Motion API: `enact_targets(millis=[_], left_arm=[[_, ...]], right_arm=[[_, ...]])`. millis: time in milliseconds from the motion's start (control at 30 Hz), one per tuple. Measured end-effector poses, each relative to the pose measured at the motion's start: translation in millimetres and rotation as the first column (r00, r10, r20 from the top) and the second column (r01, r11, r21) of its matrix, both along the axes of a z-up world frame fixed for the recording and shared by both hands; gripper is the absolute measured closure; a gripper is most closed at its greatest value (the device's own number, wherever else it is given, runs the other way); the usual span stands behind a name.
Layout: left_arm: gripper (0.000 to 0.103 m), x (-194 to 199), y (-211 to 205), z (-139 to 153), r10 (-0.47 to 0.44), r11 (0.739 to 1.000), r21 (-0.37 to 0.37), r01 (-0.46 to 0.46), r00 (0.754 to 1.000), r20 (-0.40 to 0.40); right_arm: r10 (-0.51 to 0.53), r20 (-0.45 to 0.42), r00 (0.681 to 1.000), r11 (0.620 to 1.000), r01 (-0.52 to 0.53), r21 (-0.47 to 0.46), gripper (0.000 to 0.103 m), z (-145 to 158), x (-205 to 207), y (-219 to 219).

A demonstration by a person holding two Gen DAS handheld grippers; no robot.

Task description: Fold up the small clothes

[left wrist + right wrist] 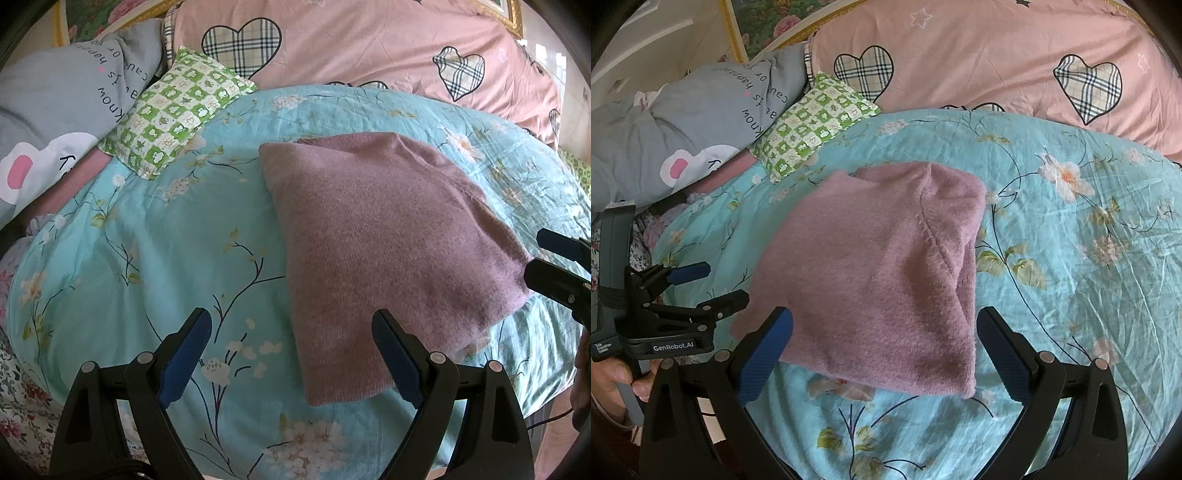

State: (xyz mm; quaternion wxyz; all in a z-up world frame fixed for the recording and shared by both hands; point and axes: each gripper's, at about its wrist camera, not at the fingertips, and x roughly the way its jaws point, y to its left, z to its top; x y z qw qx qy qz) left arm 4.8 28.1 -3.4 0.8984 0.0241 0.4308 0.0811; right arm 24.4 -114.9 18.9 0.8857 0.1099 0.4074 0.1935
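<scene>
A mauve knitted garment (373,243) lies folded into a compact rectangle on the turquoise floral bedspread (155,258); it also shows in the right wrist view (879,273). My left gripper (291,354) is open and empty, hovering over the garment's near left corner. My right gripper (884,350) is open and empty, just above the garment's near edge. The right gripper also shows at the right edge of the left wrist view (554,258), at the garment's right corner. The left gripper shows at the left of the right wrist view (720,282), beside the garment's left edge, jaws apart.
A green checked small pillow (173,110) lies at the back left, beside a grey printed pillow (55,110). A pink quilt with plaid hearts (369,44) is bunched along the back. The bed edge runs along the near side.
</scene>
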Motion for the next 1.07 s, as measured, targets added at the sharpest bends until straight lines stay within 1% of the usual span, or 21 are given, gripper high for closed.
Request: enact_targets(millis=[333, 567, 833, 1000, 1067], left_arm=[[0.014, 6.5, 2.9, 0.4, 0.004, 1.0, -0.002, -0.004, 1.0, 0.004], [0.014, 11.3, -1.1, 3.6, -0.004, 1.0, 0.014, 0.003, 1.0, 0.015], [0.014, 13.7, -0.4, 3.1, -0.002, 1.0, 0.006, 0.002, 1.0, 0.011], [0.014, 15.8, 0.3, 0.8, 0.002, 1.0, 0.004, -0.002, 1.0, 0.008], [0.014, 16.6, 2.3, 0.6, 0.006, 1.0, -0.009, -0.006, 1.0, 0.009]], right_arm=[[-0.006, -0.001, 1.0, 1.0, 0.006, 0.015, 0.003, -1.7, 6.5, -5.1], [-0.01, -0.003, 1.0, 1.0, 0.01, 0.024, 0.003, -1.7, 10.0, -8.4], [-0.013, -0.011, 1.0, 0.999, 0.013, 0.037, 0.003, -4.1, 14.1, -13.6], [-0.015, -0.031, 0.999, 0.999, 0.016, 0.048, 0.003, -9.9, 17.9, -13.7], [-0.014, -0.035, 0.999, 0.998, 0.016, 0.057, 0.003, -11.0, 19.1, -13.4]])
